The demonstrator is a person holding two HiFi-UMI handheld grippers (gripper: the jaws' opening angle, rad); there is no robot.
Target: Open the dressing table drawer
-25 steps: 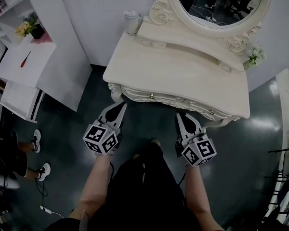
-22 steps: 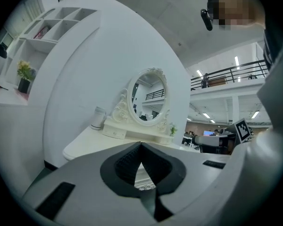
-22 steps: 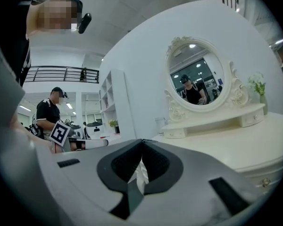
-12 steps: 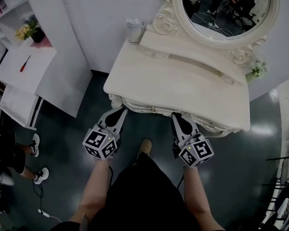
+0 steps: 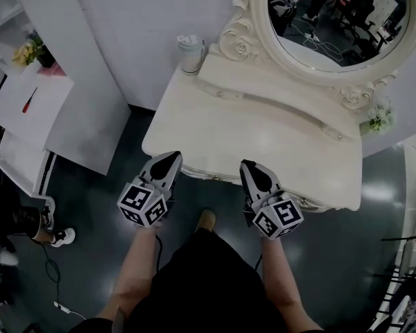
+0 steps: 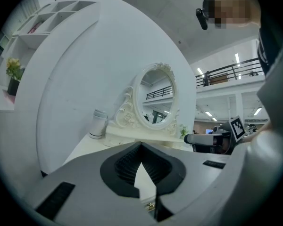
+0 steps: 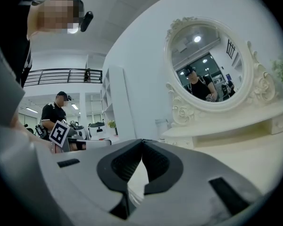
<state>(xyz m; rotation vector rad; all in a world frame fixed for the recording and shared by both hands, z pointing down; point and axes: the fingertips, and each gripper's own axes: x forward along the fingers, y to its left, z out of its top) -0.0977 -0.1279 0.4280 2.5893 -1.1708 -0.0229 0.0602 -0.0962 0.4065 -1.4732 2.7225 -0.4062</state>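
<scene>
- The drawer sits shut under the front edge of the desk. Its long front runs left to right along that edge.
- A small knob shows on it, between the two tools. A second knob lies to the right of the right tool.
- The left tool has its jaws together on nothing and points at the edge just left of the first knob.
- The right tool, also closed and empty, looks the nearer to that knob.
- Either tool would have to part its jaws before gripping.
- The drawer must come out toward the person. The floor there is open, though a foot stands near.
</scene>
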